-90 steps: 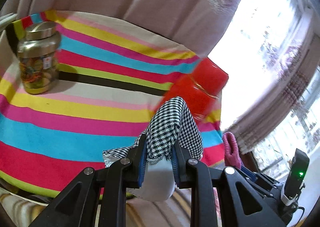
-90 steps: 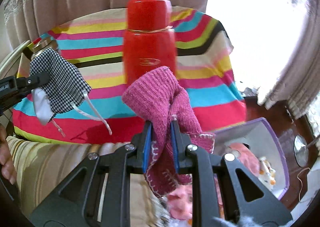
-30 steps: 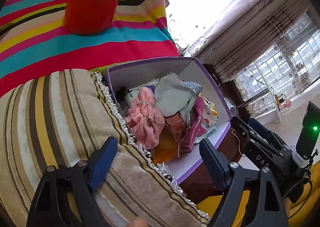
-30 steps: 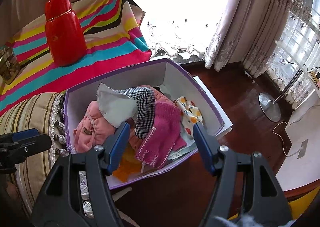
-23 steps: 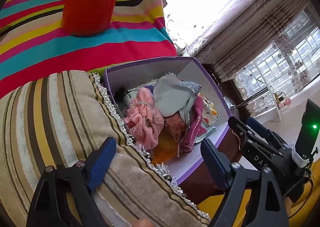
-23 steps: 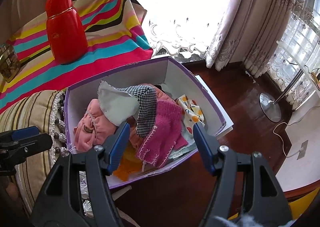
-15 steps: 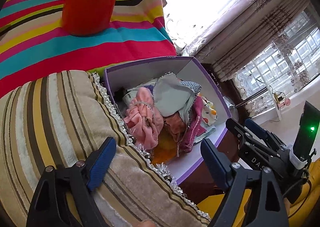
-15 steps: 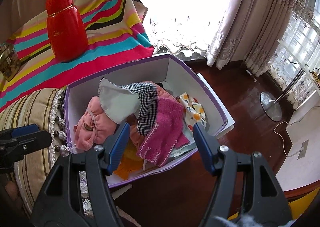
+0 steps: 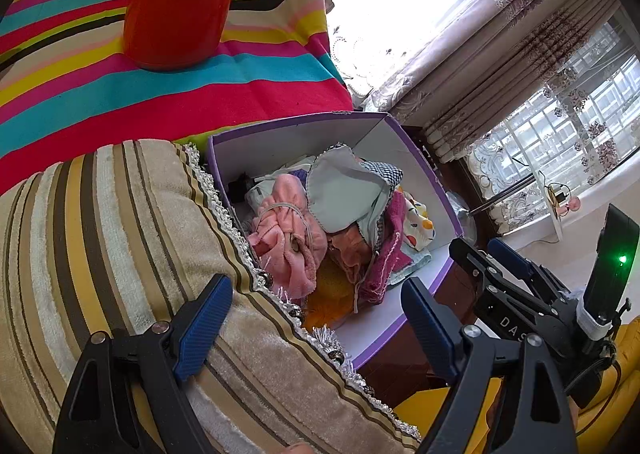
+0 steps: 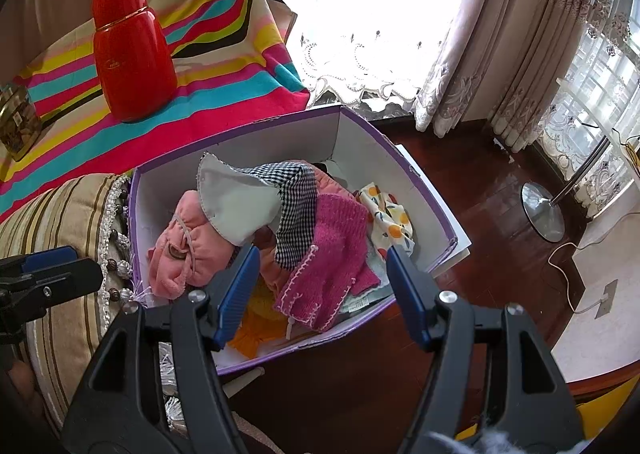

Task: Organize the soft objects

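Soft objects fill the white, purple-edged cardboard box standing on the dark wooden floor: a magenta knitted mitten near its front wall, a houndstooth cloth mask with pale lining across the middle, a fluffy pink bundle at the left wall. The left gripper gapes wide and empty over a striped beige cushion just beside the box; the right gripper hangs parted, holding nothing, above the mitten. A red flask stands on a rainbow-striped cloth.
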Available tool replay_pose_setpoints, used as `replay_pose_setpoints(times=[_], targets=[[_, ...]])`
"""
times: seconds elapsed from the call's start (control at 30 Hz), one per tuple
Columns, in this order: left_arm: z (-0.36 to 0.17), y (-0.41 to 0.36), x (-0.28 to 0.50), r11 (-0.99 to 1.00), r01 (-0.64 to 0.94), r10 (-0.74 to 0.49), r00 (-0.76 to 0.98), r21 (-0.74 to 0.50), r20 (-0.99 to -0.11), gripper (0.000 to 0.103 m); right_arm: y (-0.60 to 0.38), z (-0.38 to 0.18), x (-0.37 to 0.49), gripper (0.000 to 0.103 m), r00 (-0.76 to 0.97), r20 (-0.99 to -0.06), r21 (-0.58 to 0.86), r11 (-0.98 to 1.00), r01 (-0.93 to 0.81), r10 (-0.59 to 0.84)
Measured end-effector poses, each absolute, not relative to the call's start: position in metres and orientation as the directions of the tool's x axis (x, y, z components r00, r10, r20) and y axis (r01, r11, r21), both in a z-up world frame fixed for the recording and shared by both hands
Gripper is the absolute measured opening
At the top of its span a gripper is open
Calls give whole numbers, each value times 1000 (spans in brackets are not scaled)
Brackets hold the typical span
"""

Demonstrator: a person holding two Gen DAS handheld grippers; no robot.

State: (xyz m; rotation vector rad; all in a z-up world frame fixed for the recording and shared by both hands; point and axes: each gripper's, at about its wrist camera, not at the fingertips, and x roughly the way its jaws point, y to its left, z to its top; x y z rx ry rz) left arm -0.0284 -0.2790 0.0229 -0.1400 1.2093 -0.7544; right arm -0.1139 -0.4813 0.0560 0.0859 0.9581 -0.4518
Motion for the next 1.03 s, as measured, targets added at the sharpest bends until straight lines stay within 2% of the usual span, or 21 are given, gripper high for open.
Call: replay_pose_setpoints(times=[1.03], targets=[[22, -280, -30, 752, 458, -595, 159, -475, -788, 87, -482, 50, -116, 69, 479, -814, -119, 900, 419, -330]])
